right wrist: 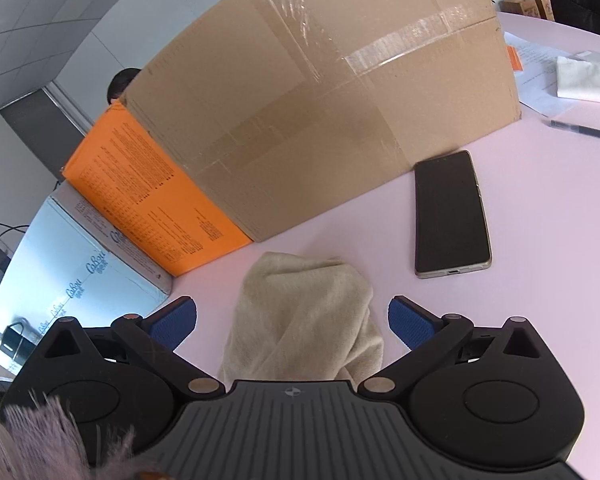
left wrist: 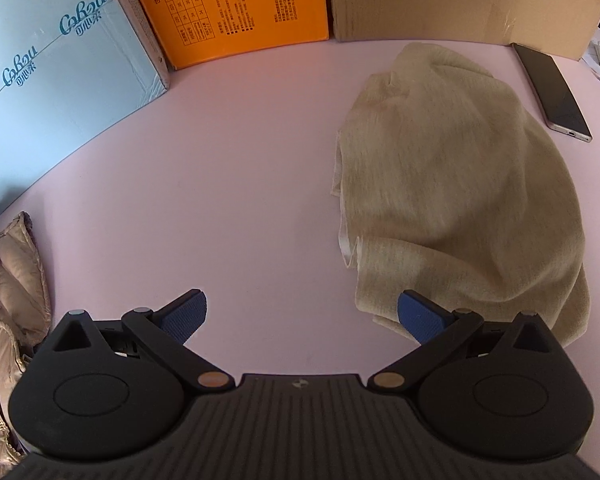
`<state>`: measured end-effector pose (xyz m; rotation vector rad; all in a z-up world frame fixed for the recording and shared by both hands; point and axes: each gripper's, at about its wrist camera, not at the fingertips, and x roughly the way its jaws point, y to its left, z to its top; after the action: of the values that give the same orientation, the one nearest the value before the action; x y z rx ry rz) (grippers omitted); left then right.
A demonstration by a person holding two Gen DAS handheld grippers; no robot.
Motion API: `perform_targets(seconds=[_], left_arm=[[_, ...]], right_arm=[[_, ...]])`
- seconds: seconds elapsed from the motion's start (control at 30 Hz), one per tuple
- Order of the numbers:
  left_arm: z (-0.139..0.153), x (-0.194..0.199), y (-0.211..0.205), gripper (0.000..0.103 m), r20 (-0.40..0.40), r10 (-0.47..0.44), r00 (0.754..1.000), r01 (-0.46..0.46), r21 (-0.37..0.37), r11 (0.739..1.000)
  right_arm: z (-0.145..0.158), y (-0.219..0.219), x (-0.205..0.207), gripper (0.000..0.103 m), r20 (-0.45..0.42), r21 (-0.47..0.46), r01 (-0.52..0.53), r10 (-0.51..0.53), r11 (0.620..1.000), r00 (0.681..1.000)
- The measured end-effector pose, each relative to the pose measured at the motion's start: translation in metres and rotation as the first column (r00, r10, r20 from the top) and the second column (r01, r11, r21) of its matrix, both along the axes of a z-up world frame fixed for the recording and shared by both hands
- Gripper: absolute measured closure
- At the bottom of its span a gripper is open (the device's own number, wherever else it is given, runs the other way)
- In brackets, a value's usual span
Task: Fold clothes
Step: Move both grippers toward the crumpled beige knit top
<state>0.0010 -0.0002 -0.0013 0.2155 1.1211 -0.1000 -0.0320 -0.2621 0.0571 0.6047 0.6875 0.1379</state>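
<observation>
The left tongs [left wrist: 302,318] are hanging wide open over bare pink bench [left wrist: 228,184], gripping nothing. The beige garment [left wrist: 460,184] is lying off to their right, its near corner just beside the right-hand pad, its long axis running away toward the cardboard box [left wrist: 460,0]. The right tongs [right wrist: 292,326] are also standing open and empty, and here the same garment [right wrist: 304,316] is sitting squarely between the two pads, reaching forward toward the boxes. So the right hand is looking nearer and better lined up to take the near edge. A phone [right wrist: 452,216] is lying right of the cloth, apart from it.
</observation>
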Motion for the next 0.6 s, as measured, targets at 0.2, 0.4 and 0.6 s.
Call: perform_targets(seconds=[0.2, 0.4, 0.6], left_arm=[[0.002, -0.007, -0.012, 0.000, 0.101, -0.162, 0.982, 0.173, -0.112, 0.978], [-0.007, -0.011, -0.013, 0.000, 0.167, -0.225, 0.960, 0.252, -0.161, 0.954], [-0.033, -0.040, -0.010, 0.000, 0.208, -0.321, 0.924, 0.347, -0.100, 0.933]], right_arm=[[-0.018, -0.012, 0.005, 0.000, -0.008, -0.005, 0.073, -0.074, 0.997, 0.997], [-0.035, -0.016, 0.009, 0.000, -0.031, 0.018, 0.084, -0.084, 0.996, 0.996], [-0.046, -0.015, -0.002, 0.000, -0.036, 0.031, 0.064, -0.063, 0.997, 0.997]])
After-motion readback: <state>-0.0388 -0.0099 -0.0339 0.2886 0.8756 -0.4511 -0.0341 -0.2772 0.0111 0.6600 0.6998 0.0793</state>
